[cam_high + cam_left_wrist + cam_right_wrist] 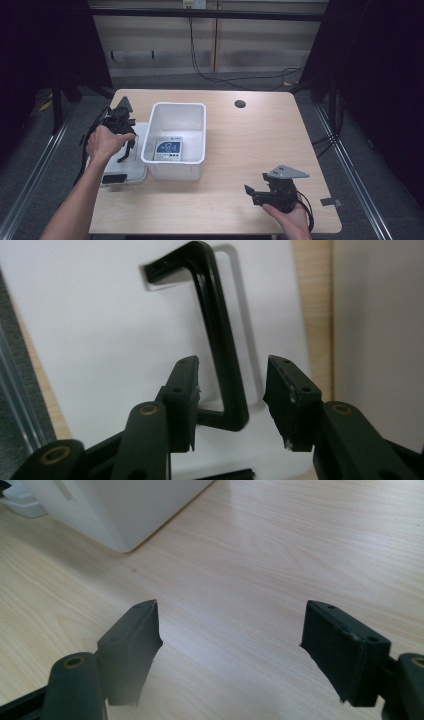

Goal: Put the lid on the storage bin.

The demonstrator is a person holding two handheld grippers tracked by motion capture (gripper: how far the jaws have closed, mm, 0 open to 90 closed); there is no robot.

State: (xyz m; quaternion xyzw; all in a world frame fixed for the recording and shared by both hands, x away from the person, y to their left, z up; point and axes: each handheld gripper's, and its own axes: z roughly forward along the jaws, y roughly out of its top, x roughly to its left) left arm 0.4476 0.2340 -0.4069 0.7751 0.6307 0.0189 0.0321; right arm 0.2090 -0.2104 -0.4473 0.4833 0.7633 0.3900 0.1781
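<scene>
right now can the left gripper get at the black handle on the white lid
Probably yes. The left gripper hangs over the white lid with its jaws open either side of the black handle, and nothing lies between them.

No text can be read: the card (168, 149) lying in the white bin (176, 111) carries a blue panel with pale marks and a row of small dark marks below it, all too small and blurred to make out.
</scene>
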